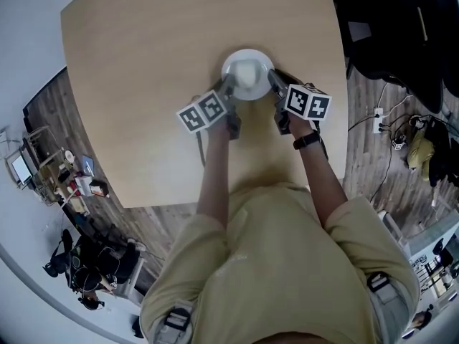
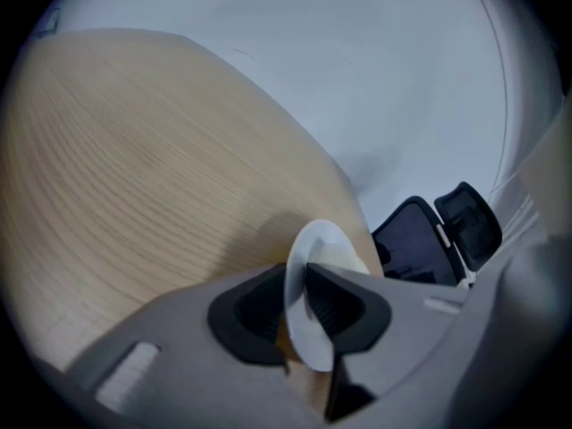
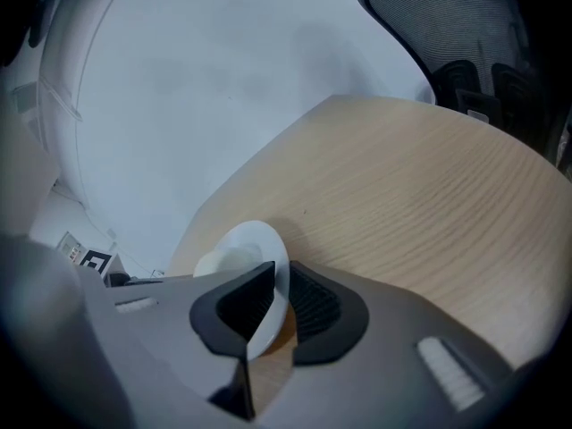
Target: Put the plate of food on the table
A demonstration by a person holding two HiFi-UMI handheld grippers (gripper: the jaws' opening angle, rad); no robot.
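Plate set on the table — grippers at its rim

The table (image 1: 143, 84) bore the plate (image 1: 237, 56) of pale food (image 1: 247, 74) near its middle; the right gripper (image 3: 279, 302) pinched one rim; the left gripper (image 2: 297, 307) stood slack around the opposite rim, not pressing; a sideways pull by the clamped side could tip it — spilling food.

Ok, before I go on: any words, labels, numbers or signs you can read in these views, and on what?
No readable text in any view.
Left marker cube and right marker cube: black-and-white square patterns only, no letters or numbers.
Plate and table: no print.
Clutter on the floor beside the table: too small and blurred to read.
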